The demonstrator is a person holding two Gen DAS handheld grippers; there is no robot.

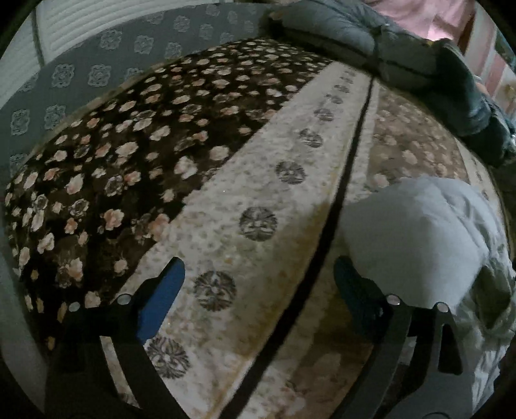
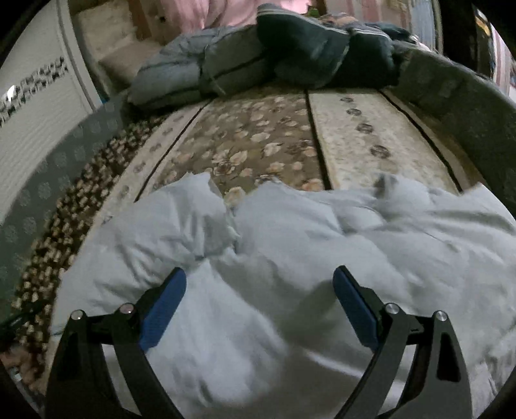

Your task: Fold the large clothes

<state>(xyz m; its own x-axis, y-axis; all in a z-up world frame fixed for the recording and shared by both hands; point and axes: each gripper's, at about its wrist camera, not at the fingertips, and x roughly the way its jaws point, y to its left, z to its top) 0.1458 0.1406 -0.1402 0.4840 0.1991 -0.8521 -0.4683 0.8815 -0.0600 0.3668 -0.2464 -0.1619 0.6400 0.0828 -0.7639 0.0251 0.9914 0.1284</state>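
Note:
A pale blue-white garment lies crumpled on a floral bed cover. My right gripper is open just above it, fingers apart over the rumpled cloth, holding nothing. In the left wrist view the same garment lies at the right, beside the right finger. My left gripper is open and empty over the cream floral stripe of the cover, to the left of the garment.
Grey and dark blue padded clothes are piled at the far end of the bed; they also show in the left wrist view. A grey patterned bed border and white wall panel run along the left side.

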